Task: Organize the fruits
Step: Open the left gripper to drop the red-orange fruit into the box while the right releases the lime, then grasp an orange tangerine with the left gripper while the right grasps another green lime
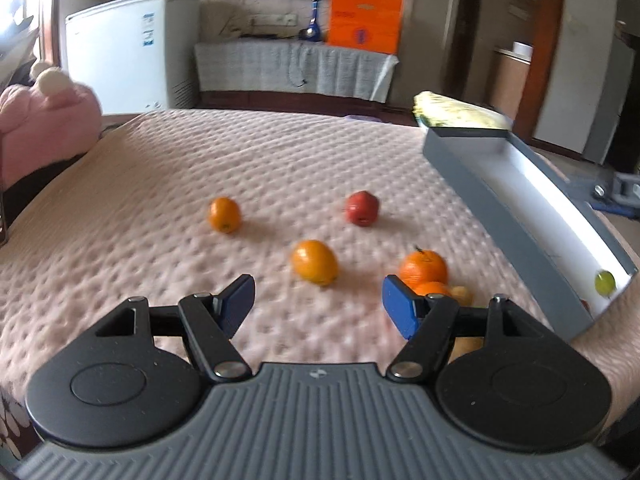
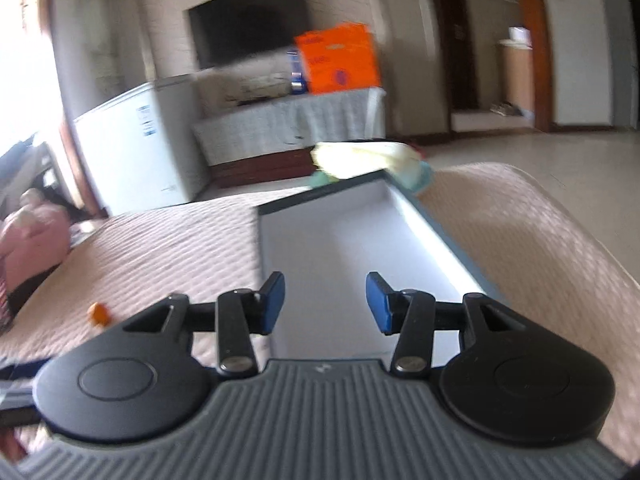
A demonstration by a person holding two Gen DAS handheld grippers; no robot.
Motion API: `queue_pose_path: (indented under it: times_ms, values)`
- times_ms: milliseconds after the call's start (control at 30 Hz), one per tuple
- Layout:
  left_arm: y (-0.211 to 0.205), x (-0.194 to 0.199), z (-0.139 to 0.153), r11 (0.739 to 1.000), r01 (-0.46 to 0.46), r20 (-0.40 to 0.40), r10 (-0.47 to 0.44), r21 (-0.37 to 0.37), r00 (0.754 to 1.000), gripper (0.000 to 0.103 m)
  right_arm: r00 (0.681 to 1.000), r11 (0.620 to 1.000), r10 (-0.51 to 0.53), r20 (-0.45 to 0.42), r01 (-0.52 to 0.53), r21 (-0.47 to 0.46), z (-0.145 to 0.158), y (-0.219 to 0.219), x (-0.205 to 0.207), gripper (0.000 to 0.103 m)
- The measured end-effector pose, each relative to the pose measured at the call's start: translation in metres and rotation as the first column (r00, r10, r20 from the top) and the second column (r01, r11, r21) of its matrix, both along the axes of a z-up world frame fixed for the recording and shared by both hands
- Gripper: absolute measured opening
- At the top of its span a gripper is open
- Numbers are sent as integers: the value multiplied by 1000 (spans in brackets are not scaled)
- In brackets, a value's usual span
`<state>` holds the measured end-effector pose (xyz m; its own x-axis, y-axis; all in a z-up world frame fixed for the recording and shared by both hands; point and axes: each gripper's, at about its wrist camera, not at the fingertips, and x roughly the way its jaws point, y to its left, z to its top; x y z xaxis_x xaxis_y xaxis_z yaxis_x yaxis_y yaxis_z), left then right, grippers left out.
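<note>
Several fruits lie on the pink quilted bed (image 1: 160, 184): an orange (image 1: 224, 214) at left, a red apple (image 1: 362, 208), a larger orange (image 1: 314, 261), and a tangerine (image 1: 423, 266) with another orange (image 1: 432, 288) and a yellowish fruit (image 1: 462, 294) beside it. A grey box (image 1: 488, 208) with a white inside stands at right and holds a green fruit (image 1: 604, 282). My left gripper (image 1: 318, 304) is open and empty, just short of the larger orange. My right gripper (image 2: 325, 302) is open and empty above the box (image 2: 332, 232). One orange (image 2: 98, 313) shows at left there.
A pink plush toy (image 1: 48, 104) lies at the bed's left edge. A cabbage-like bundle (image 1: 460, 114) sits behind the box. A white chest freezer (image 1: 128, 48), a draped cabinet (image 1: 296, 68) with an orange bag (image 1: 364, 20) and a TV stand beyond the bed.
</note>
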<state>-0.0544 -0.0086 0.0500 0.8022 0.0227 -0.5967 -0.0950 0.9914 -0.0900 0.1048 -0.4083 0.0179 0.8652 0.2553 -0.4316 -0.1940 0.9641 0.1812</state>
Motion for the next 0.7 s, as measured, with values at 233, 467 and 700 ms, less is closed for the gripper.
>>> queue_pose_path:
  times_ms: [233, 467, 700]
  values:
    - [0, -3, 3, 999, 31, 25, -31, -12, 999, 75, 974, 969, 219, -64, -225, -102, -9, 36, -19, 31]
    - [-6, 0, 1, 999, 44, 15, -44, -16, 999, 75, 930, 916, 305, -207, -345, -203, -34, 61, -25, 28]
    - [-17, -2, 0, 994, 108, 24, -107, -34, 994, 75, 916, 900, 336, -219, -381, -212, -37, 71, -27, 28]
